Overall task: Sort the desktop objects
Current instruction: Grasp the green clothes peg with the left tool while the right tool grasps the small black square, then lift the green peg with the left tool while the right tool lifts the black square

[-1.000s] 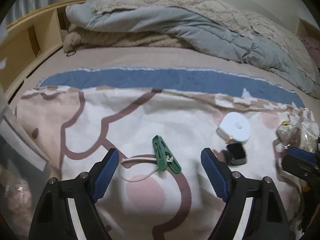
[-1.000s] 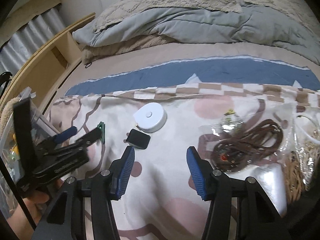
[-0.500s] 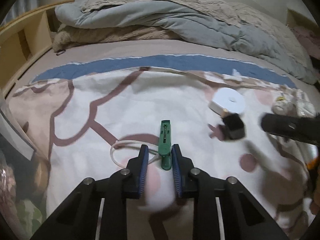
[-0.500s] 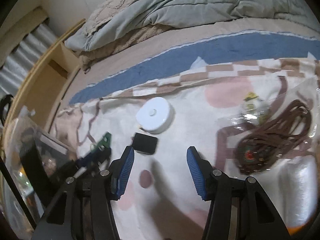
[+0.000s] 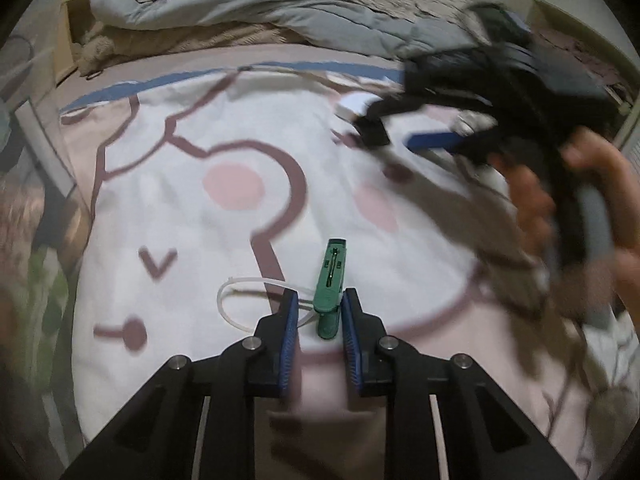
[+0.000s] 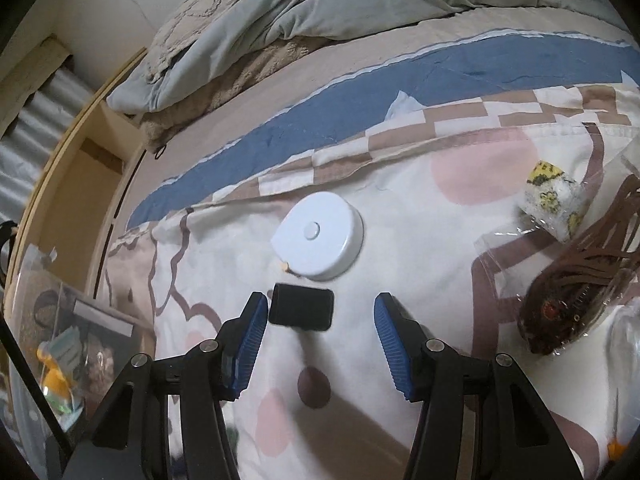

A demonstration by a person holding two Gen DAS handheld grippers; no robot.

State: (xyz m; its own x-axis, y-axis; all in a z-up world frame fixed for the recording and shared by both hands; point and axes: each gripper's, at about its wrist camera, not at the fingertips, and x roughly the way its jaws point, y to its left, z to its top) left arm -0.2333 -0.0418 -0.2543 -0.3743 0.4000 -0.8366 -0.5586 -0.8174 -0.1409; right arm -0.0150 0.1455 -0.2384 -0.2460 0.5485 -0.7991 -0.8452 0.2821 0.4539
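A green clothes peg (image 5: pixel 331 280) with a white looped tie (image 5: pixel 240 284) on it sticks out forward between the blue pads of my left gripper (image 5: pixel 320 312), which is shut on its rear end above the patterned bedsheet (image 5: pixel 224 128). My right gripper (image 6: pixel 320 300) is open and points down at a small black box (image 6: pixel 301 307). The box lies on the sheet between the fingertips, close to the left pad and touching neither. In the left wrist view a person's hand (image 5: pixel 560 200) holds that gripper, blurred, at the upper right.
A white round case (image 6: pixel 320 236) lies just beyond the black box. A clear bag of brown cord (image 6: pixel 580 280) and a yellow-patterned white packet (image 6: pixel 554 196) lie to the right. A clear storage box (image 6: pixel 72 340) stands left of the bed. Heaped duvets (image 6: pixel 320 8) fill the far side.
My left gripper closed on the green peg and carried it sideways over the sheet. My right gripper stayed open, rolled, and came down closer to the black box.
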